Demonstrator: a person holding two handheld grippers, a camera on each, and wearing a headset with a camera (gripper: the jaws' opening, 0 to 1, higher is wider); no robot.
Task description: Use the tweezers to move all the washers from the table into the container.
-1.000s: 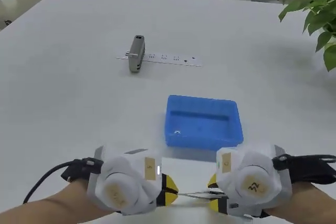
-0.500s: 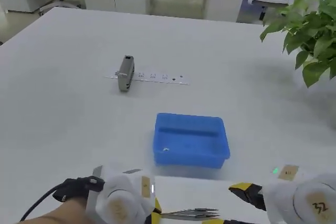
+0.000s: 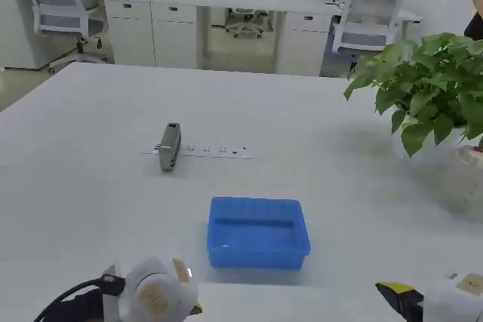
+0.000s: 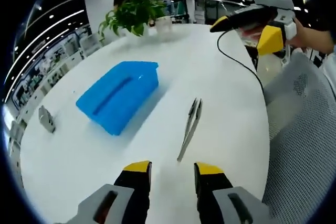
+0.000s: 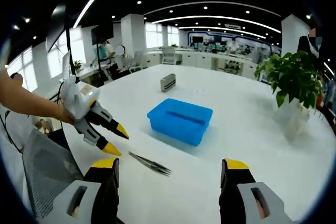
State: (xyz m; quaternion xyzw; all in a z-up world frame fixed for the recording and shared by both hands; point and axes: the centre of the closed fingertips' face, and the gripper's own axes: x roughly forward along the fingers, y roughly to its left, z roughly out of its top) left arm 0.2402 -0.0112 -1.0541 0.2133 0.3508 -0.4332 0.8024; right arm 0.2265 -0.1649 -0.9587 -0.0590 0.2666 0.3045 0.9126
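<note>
Slim metal tweezers (image 4: 190,128) lie free on the white counter (image 3: 90,209) near the blue rectangular plastic container (image 3: 257,233). Beside the container, left tongs (image 4: 173,167) and right tongs (image 5: 169,163) gape (jaws apart, empty).

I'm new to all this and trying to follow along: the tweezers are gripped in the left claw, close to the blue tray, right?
Not quite. The tweezers are close to the blue tray, but they lie loose on the table just ahead of the left claw, whose jaws stand open and empty. The left gripper view shows it.
</note>
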